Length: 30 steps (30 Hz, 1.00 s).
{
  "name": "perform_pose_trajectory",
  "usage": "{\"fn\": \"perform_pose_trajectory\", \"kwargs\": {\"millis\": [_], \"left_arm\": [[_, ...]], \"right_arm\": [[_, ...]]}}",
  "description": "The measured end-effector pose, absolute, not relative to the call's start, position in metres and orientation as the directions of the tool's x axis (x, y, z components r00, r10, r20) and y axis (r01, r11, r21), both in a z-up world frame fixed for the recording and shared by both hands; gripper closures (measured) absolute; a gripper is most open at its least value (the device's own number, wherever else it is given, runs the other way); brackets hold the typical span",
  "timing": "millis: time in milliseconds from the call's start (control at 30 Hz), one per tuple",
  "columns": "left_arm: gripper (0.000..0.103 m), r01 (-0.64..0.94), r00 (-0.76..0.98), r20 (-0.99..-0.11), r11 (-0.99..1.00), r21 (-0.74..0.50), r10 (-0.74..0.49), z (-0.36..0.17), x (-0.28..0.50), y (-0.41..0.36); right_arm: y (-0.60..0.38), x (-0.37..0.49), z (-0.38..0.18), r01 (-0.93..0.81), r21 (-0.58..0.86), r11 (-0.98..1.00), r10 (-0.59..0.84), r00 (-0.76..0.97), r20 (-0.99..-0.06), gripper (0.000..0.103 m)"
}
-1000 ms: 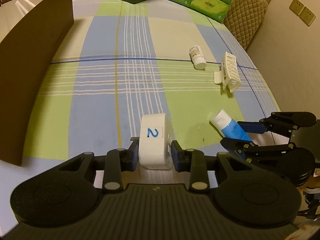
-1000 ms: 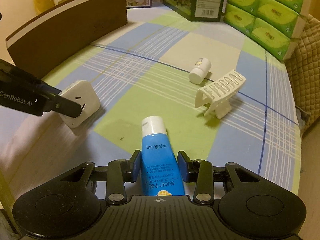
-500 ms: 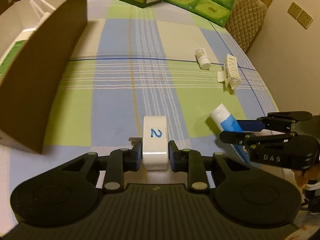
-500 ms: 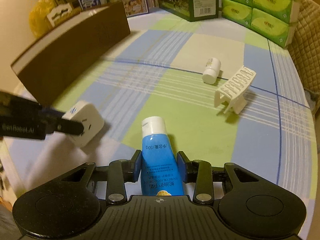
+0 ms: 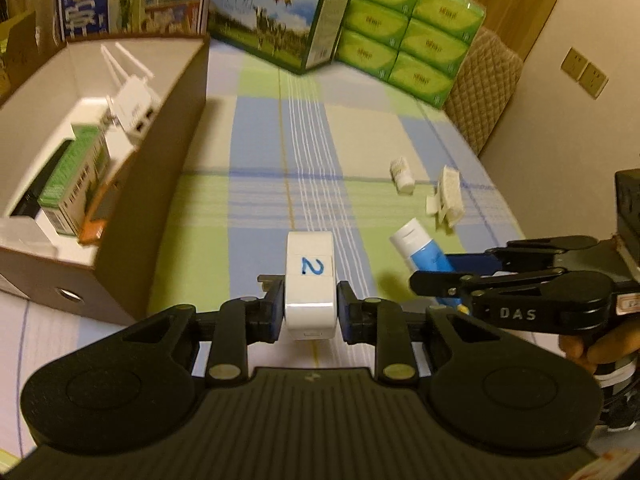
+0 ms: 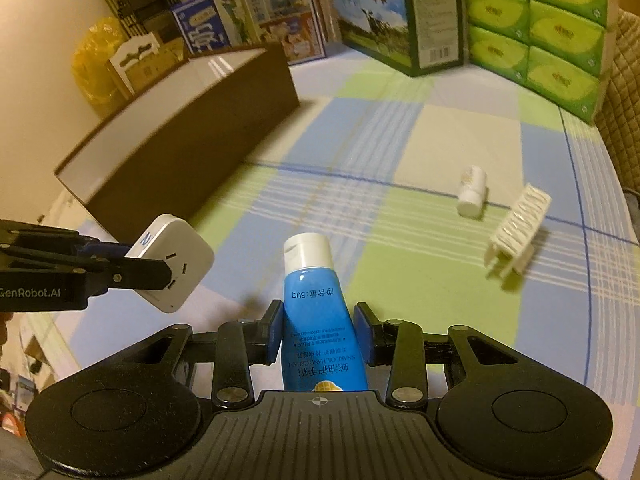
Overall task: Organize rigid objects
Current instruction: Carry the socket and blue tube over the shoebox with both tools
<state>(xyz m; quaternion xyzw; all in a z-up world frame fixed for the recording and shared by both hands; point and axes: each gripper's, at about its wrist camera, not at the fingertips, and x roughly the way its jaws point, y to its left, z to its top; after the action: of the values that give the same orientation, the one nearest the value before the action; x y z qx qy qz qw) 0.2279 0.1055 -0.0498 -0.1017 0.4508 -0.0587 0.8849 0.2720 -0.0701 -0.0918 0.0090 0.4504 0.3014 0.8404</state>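
My left gripper (image 5: 309, 306) is shut on a white plug adapter (image 5: 309, 280) marked with a blue 2, held above the checked cloth; the adapter (image 6: 172, 260) also shows in the right wrist view, at the left. My right gripper (image 6: 318, 330) is shut on a blue hand-cream tube (image 6: 316, 312) with a white cap, lifted off the cloth. From the left wrist view the tube (image 5: 420, 250) sits to the right in the right gripper (image 5: 440, 270). A small white bottle (image 6: 472, 192) and a white hair clip (image 6: 516, 228) lie on the cloth at the right.
A brown open box (image 5: 168, 152) stands at the left with a white router, a green carton and other items inside. Milk cartons (image 6: 396, 16) and green tissue packs (image 6: 560, 28) line the far edge. A quilted chair back (image 5: 484, 92) and wall are at the right.
Both grippers have risen with their objects off the cloth. The left one now sees over the box wall into its inside. The bottle and clip have stayed put.
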Motion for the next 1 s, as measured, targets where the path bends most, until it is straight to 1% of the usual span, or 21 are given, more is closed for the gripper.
{"fn": "perform_pose_trajectory", "kwargs": {"millis": [167, 400, 733, 867, 1000], "left_arm": [[0.081, 0.008, 0.635, -0.748, 0.970, -0.241, -0.192, -0.027, 0.221, 0.123], [0.081, -0.029, 0.683, -0.714, 0.971, -0.237, -0.154, -0.005, 0.213, 0.164], [0.081, -0.106, 0.709, -0.702, 0.976, -0.190, -0.060, 0.008, 0.210, 0.244], [0.081, -0.113, 0.709, -0.704, 0.979, -0.168, -0.039, 0.006, 0.218, 0.275], [0.081, -0.118, 0.700, -0.714, 0.981, -0.155, -0.029, 0.001, 0.227, 0.302]], "right_arm": [[-0.052, 0.272, -0.073, -0.497, 0.316, 0.809, 0.541, 0.417, -0.730, 0.069], [-0.007, 0.283, -0.060, -0.482, 0.403, 0.778, 0.599, 0.374, -0.708, 0.069], [0.069, 0.308, -0.032, -0.451, 0.569, 0.688, 0.721, 0.331, -0.609, 0.069], [0.103, 0.319, -0.028, -0.423, 0.587, 0.690, 0.722, 0.347, -0.599, 0.069], [0.133, 0.327, -0.031, -0.384, 0.580, 0.719, 0.695, 0.375, -0.613, 0.069]]}}
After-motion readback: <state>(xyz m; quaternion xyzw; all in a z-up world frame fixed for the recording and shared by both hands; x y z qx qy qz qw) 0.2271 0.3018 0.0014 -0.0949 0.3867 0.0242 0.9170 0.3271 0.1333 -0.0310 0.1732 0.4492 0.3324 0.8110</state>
